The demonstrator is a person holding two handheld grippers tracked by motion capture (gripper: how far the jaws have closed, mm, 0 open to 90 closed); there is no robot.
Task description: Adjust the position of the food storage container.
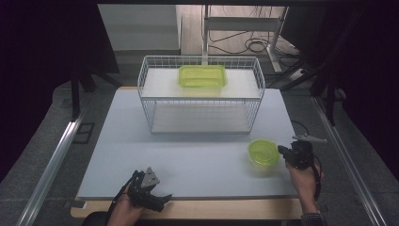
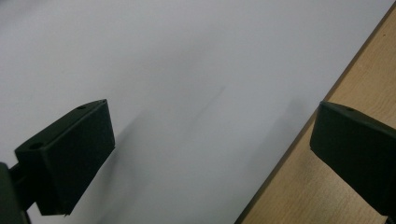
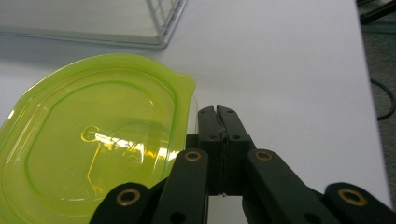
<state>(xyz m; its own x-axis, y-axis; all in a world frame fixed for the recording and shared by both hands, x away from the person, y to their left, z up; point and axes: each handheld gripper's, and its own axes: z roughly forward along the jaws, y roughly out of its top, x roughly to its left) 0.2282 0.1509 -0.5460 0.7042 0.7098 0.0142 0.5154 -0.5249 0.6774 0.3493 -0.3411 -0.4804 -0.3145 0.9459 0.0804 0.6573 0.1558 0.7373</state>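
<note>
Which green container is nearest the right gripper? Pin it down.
The round green container on the white tabletop, right beside the right gripper. The other, the rectangular green container, sits far off on the upper shelf of the wire rack.

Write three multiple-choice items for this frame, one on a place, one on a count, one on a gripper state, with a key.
1. Where does the rectangular yellow-green plastic container sit?
A. on the top shelf of the white wire rack
B. on the rack's bottom shelf
C. on the grey tabletop

2. How many yellow-green plastic items are in the high view?
A. one
B. two
C. three

3. How do the left gripper's jaws stand?
A. shut on a lid
B. shut on nothing
C. wide open over the table edge

Key: 1 A, it lies on the upper white board inside the rack. 2 B, the container plus the yellow-green plastic lid beside the right gripper. 3 C, bare table shows between the two parted jaws.
</note>
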